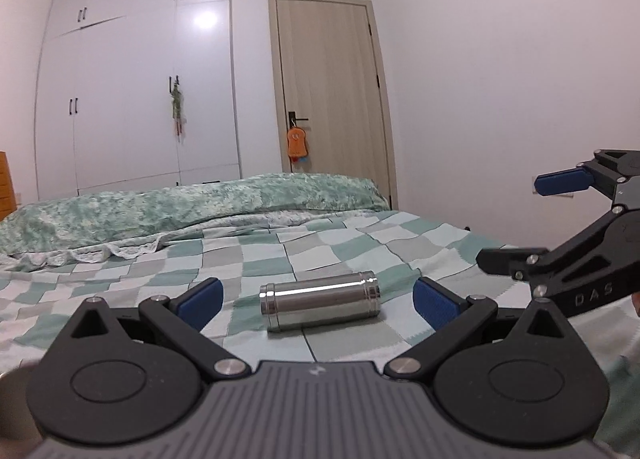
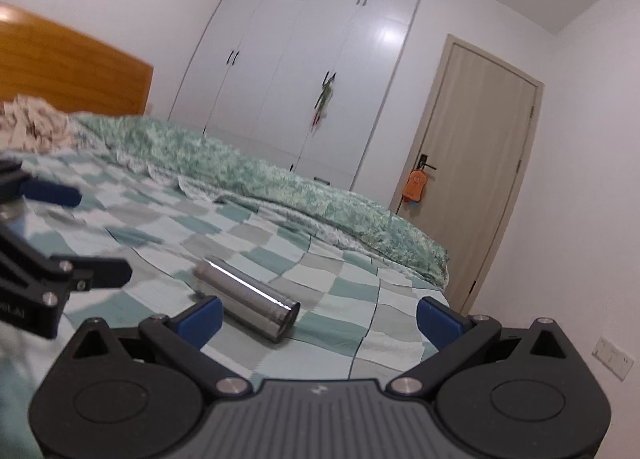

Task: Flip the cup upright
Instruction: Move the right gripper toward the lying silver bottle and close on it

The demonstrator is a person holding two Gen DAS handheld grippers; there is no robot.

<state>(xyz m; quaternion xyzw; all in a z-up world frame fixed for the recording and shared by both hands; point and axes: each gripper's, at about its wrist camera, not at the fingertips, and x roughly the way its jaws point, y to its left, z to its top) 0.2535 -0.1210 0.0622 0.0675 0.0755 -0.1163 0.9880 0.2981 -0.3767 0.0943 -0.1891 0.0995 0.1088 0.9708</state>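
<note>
A shiny steel cup (image 1: 320, 305) lies on its side on the checked bedsheet (image 1: 340, 243). My left gripper (image 1: 318, 301) is open, low over the bed, with the cup lying crosswise between its blue pads (image 1: 202, 301), apart from both. My right gripper (image 2: 318, 319) is open too; the cup (image 2: 248, 303) lies diagonally just ahead of its left pad (image 2: 202, 321). The right gripper also shows at the right edge of the left wrist view (image 1: 560, 219), and the left gripper at the left edge of the right wrist view (image 2: 60, 235).
A rumpled green quilt (image 1: 180, 211) lies along the far side of the bed. A wooden headboard (image 2: 72, 71) and beige cloth (image 2: 32, 127) are at the left. White wardrobe (image 1: 140, 79) and door (image 1: 332, 99) stand behind.
</note>
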